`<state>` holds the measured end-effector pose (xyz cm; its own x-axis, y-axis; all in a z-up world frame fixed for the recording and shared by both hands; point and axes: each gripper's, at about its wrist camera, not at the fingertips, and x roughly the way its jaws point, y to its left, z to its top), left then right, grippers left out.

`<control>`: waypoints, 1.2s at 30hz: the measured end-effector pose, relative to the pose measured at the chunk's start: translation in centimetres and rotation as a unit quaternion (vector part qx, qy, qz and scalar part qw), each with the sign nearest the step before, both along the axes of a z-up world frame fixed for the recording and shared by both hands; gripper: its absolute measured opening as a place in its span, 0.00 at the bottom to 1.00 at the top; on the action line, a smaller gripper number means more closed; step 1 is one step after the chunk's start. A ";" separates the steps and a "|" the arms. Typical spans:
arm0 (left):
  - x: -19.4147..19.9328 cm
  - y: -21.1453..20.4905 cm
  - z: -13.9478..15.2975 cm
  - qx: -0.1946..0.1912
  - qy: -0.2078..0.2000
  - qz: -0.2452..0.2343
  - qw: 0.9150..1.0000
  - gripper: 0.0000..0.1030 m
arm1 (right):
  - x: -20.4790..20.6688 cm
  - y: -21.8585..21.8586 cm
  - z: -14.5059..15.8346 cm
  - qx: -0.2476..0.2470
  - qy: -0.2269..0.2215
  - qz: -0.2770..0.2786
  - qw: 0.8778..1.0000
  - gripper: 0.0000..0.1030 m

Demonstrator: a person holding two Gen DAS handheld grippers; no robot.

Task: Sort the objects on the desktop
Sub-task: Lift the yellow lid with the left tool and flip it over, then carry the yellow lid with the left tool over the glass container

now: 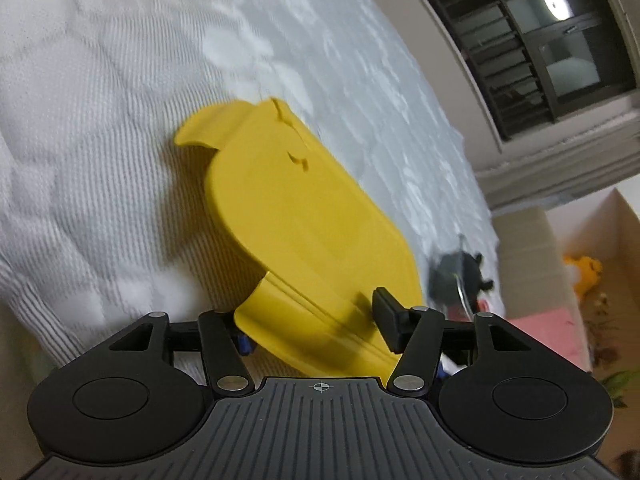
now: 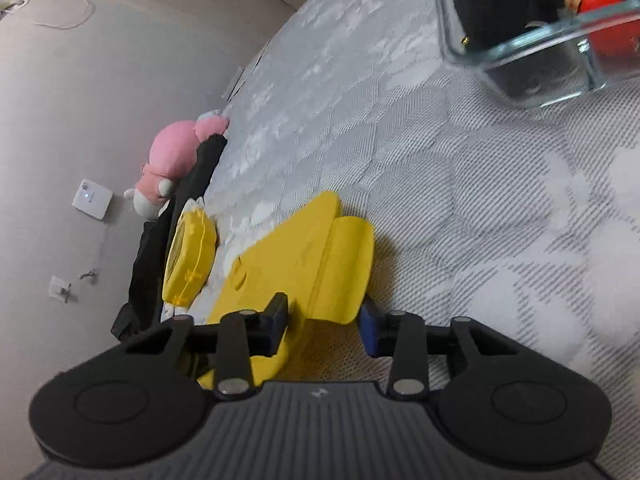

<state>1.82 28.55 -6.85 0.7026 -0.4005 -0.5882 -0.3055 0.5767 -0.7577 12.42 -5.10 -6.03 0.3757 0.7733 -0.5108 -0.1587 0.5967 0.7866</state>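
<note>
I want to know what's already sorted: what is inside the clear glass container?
Inside the clear glass container are a black plush toy and a red figure toy. Whatever lies beneath them or past the frame's edge cannot be seen.

A yellow lid (image 1: 304,216) with side latch flaps lies tilted above the white quilted bed (image 1: 80,120); a clear glass container (image 2: 536,40) rests well apart on the bed, holding a black plush toy (image 2: 496,0) and a red toy (image 2: 588,4).
</note>
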 end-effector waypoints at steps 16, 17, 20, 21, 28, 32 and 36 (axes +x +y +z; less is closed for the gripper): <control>-0.1 -5.2 2.1 0.128 0.018 -0.089 0.988 0.81 | -0.8 -6.9 1.1 -0.037 -0.057 -0.056 0.996 0.33; -0.1 -5.4 2.2 0.136 0.019 -0.091 0.986 0.81 | -0.9 -7.4 1.0 -0.038 -0.056 -0.058 0.996 0.34; 0.1 -6.1 2.6 0.159 0.020 -0.097 0.982 0.81 | -1.5 -8.4 0.2 -0.041 -0.045 -0.057 0.996 0.34; 0.1 -6.2 2.7 0.162 0.019 -0.098 0.982 0.81 | -1.7 -8.6 -0.1 -0.044 -0.041 -0.056 0.997 0.35; 1.9 -3.9 1.5 0.084 0.026 -0.082 0.993 0.85 | -1.8 -8.0 -1.2 -0.053 -0.042 -0.042 0.997 0.40; 2.7 -2.9 0.7 0.030 0.020 -0.070 0.997 0.89 | -1.9 -7.1 -0.9 -0.081 -0.061 -0.031 0.994 0.43; 3.7 -1.7 0.0 -0.020 0.019 -0.056 0.998 0.89 | -2.0 -6.0 -0.3 -0.115 -0.078 -0.017 0.990 0.55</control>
<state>5.51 26.85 -6.87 0.6297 -0.4986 -0.5958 -0.2699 0.5787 -0.7696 10.46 -11.06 -6.32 0.4880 0.6290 -0.6051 -0.2441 0.7640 0.5972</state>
